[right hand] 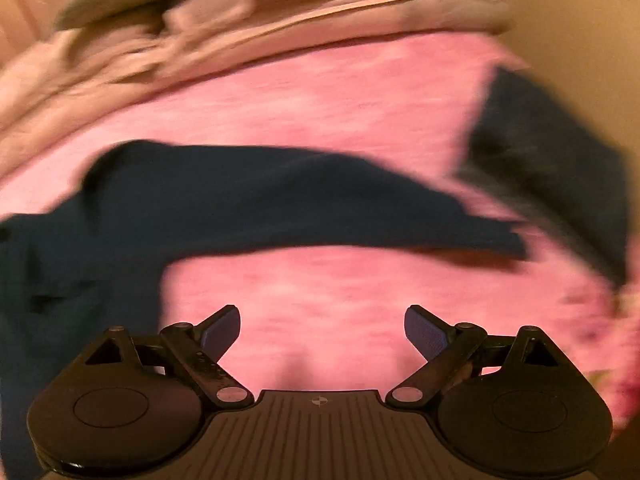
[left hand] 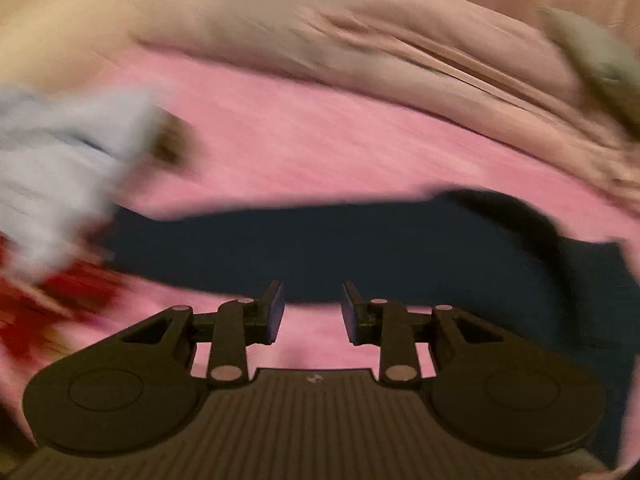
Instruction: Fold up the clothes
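A dark navy garment (left hand: 360,248) lies spread on the pink sheet (left hand: 320,148), just beyond my left gripper (left hand: 313,312), which is open with a gap between its blue pads and nothing in it. In the right wrist view the same navy garment (right hand: 260,196) stretches a long sleeve to the right across the pink sheet (right hand: 312,296). My right gripper (right hand: 322,330) hangs wide open above bare sheet, in front of that sleeve and apart from it. Both views are motion-blurred.
A rumpled beige-pink blanket (left hand: 380,40) runs along the far side. A pale blue cloth (left hand: 60,168) and a red cloth (left hand: 52,304) lie at the left. Another dark garment (right hand: 552,160) sits at the right near the sheet's edge.
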